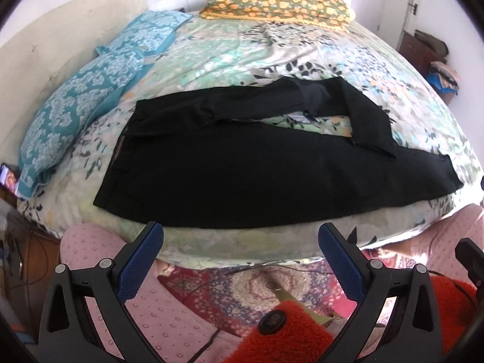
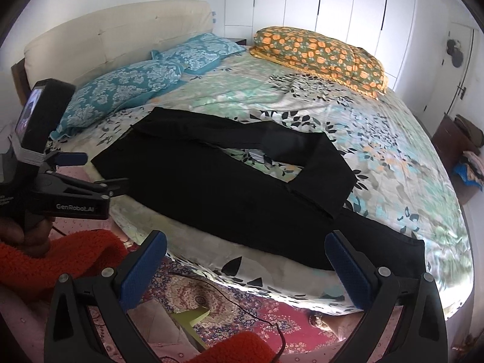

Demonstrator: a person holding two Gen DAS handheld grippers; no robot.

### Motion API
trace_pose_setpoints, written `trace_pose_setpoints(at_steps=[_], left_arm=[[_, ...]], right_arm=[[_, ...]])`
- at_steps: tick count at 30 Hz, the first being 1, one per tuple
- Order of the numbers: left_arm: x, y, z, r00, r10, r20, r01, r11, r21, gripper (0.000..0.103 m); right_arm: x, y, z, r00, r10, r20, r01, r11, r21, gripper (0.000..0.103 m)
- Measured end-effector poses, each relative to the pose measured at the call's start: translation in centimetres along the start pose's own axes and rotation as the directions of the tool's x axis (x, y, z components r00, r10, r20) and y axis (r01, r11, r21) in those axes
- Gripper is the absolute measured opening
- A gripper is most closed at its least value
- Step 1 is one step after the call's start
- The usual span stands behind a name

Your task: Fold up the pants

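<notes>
Black pants (image 1: 242,169) lie spread on the floral bedsheet (image 1: 230,51), waistband to the left, legs to the right. The far leg is bent back so its lower part crosses toward the near leg. They also show in the right wrist view (image 2: 230,187). My left gripper (image 1: 240,236) is open and empty, held just off the near bed edge below the pants. My right gripper (image 2: 245,242) is open and empty, near the bed edge by the near leg. The left gripper also shows from the side in the right wrist view (image 2: 87,172).
Two teal pillows (image 1: 84,96) lie at the left by the cream headboard (image 2: 115,36). An orange floral pillow (image 1: 278,3) lies at the far side. A patterned rug (image 2: 242,308) with a cable covers the floor by the bed. A dark side table (image 2: 453,142) stands at the right.
</notes>
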State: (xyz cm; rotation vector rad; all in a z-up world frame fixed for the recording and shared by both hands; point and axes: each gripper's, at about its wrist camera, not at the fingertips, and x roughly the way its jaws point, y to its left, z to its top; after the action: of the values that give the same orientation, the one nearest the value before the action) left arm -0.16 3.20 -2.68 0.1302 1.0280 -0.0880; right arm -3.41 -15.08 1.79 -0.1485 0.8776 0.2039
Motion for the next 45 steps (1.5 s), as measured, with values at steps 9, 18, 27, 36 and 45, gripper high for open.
trace_pose_setpoints(at_steps=[9,18,27,36,45], left_arm=[[-0.4,-2.8,0.3,0.999,-0.032,0.021,0.029,0.992,0.124,0.102],[-0.7,-2.8,0.5,0.998,-0.049,0.042,0.044,0.992,0.12,0.102],[-0.2,-3.7,0.8,0.998,-0.051,0.036,0.046,0.989,0.139,0.102],[0.1,-1.4,0.9,0.999,-0.019,0.034,0.017,0.999,0.04,0.102],[0.7,0.1,0.9,1.0,-0.011,0.013,0.011,1.0,-0.025,0.102]], right_arm=[[-1.1,-1.3,-0.3,1.0,0.007,0.029,-0.008,0.999,0.051,0.103],[-0.9,-2.4,-0.4,0.995,-0.1,0.019,0.099,0.993,0.07,0.103],[-1.2,-5.6,0.6,0.986,-0.065,0.154,0.058,0.997,0.051,0.103],[13.7,-10.4,2.2,0.992,-0.026,-0.12,0.008,0.989,-0.145,0.103],[23.0,-10.4,4.3,0.973,-0.017,-0.23,-0.044,0.965,-0.257,0.061]])
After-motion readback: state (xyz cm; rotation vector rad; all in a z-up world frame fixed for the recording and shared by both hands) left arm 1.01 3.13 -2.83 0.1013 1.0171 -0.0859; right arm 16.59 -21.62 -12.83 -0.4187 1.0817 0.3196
